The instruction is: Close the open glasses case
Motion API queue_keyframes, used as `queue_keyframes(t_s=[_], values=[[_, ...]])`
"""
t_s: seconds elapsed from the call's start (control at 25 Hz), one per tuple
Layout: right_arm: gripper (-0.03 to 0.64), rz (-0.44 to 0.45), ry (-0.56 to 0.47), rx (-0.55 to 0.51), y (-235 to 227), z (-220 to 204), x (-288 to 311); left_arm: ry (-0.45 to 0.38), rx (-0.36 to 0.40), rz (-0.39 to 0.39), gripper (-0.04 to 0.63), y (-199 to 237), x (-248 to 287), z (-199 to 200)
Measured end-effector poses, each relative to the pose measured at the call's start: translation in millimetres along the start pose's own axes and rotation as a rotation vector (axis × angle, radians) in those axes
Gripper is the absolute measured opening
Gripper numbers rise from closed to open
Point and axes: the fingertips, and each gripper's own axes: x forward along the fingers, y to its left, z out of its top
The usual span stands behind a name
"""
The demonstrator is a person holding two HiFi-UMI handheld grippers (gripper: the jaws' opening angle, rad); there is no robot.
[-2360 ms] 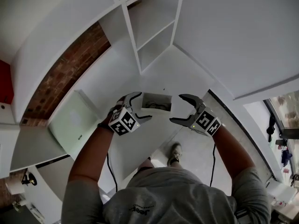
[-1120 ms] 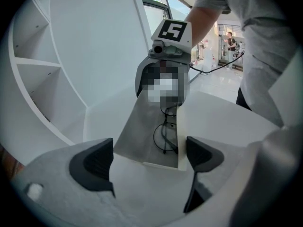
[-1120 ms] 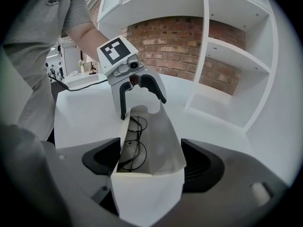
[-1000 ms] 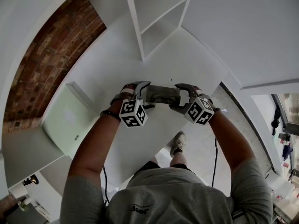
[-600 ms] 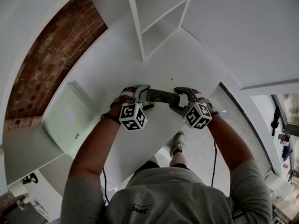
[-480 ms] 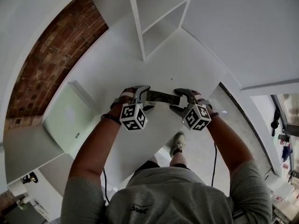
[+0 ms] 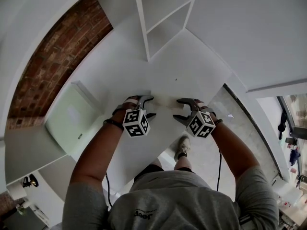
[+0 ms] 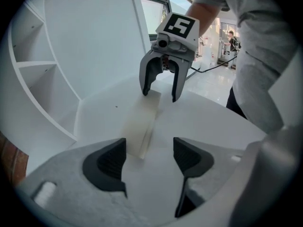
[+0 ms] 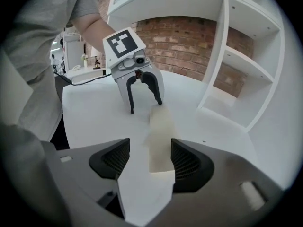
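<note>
1. The left claw is partly spread and closing. One end of the cream glasses case lies between its pads, close to one pad and not pinched.
2. The right claw is also part open and closing. The case's other end lies against one pad, with a gap at the other.
3. The case lies flat on the white tabletop, apparently shut, spanning the two facing claws.
4. A white shelf unit stands beyond, and a brick wall is to the left.
</note>
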Motion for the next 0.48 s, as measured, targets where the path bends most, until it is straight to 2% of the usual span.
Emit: queue_keyframes(t_s=[0.48], values=[[0.296, -0.004, 0.015, 0.036, -1.3, 4.0, 0.1, -0.014, -0.049, -0.007, 0.314, 0.6, -1.3, 3.9]])
